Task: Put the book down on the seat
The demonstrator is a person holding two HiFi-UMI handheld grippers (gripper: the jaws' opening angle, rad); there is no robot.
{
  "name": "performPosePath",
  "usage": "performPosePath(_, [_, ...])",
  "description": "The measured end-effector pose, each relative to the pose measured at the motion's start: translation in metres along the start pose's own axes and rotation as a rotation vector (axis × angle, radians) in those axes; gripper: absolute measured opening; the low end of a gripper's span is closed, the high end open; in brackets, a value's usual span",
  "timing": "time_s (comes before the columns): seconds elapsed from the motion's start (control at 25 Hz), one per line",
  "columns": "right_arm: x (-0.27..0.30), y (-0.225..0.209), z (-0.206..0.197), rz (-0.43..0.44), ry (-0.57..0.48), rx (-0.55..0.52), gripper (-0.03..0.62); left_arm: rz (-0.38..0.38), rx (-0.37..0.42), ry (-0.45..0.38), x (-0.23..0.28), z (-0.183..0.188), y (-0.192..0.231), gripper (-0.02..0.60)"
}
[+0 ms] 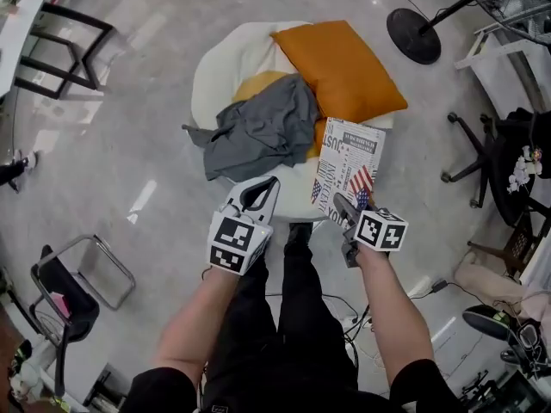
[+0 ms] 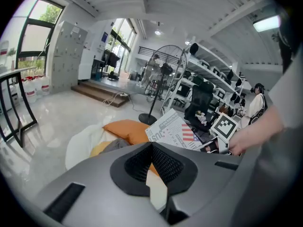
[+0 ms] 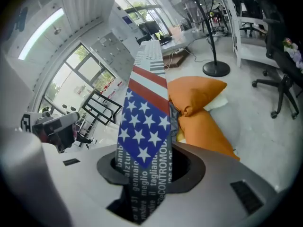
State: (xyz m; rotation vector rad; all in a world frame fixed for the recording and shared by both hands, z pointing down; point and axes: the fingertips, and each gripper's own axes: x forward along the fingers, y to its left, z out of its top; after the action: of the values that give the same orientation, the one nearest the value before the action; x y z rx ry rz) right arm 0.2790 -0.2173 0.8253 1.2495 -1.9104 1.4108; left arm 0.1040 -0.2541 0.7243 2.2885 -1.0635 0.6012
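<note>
Bringing the book to the seat

We hold the book (image 1: 349, 166) by its bottom edge in the right gripper (image 1: 346, 206), which is clamped tight on it, just over the front edge of the white round seat (image 1: 215, 67). The left gripper (image 1: 269, 186) is closed with nothing in it. The orange cushion (image 1: 340, 67) and grey cloth (image 1: 258, 132) fill most of the seat, so we think the book could land on the edge and slide to the floor (image 1: 129, 170).
</note>
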Motion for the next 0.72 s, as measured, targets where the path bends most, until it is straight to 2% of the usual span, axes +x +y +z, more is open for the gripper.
performPosePath(0.16, [0.051, -0.024, -0.021, -0.01, 0.068, -0.009, 0.17, 0.003, -0.048, 0.021, 0.019, -0.037, 0.016, 0.002])
performPosePath(0.36, [0.102, -0.053, -0.043, -0.01, 0.119, 0.022, 0.172, 0.013, -0.056, 0.077, 0.036, -0.085, 0.033, 0.002])
performPosePath(0.6, [0.155, -0.073, -0.055, -0.029, 0.181, -0.028, 0.172, 0.037, -0.065, 0.099, 0.052, -0.122, 0.054, 0.002])
performPosePath(0.72, [0.181, -0.081, -0.065, -0.036, 0.215, -0.054, 0.173, 0.06, -0.102, 0.089, 0.063, -0.135, 0.065, 0.002])
